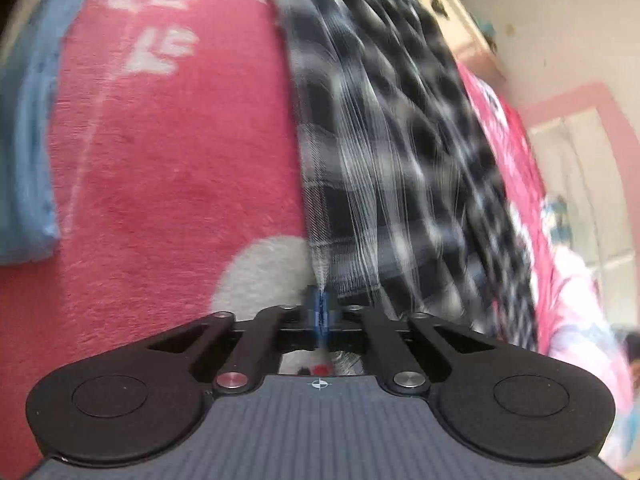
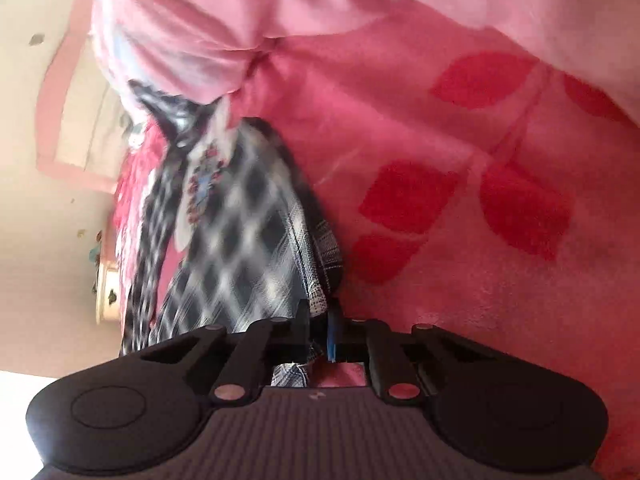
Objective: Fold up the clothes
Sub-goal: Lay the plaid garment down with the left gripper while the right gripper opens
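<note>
Surface: red plush blanket (image 1: 168,168) with white motifs, darker red leaf shapes in the right view. Plaid garment (image 1: 392,152) lies along it. Left gripper (image 1: 321,312) clamped on its edge; right gripper (image 2: 320,320) pinching its hem. Blue cloth (image 1: 28,160) at blanket's edge. Cream wall (image 2: 32,200) behind.

One plaid garment (image 1: 400,152), one red blanket (image 1: 180,160), one blue cloth (image 1: 28,152), two tools (image 1: 322,312)
</note>
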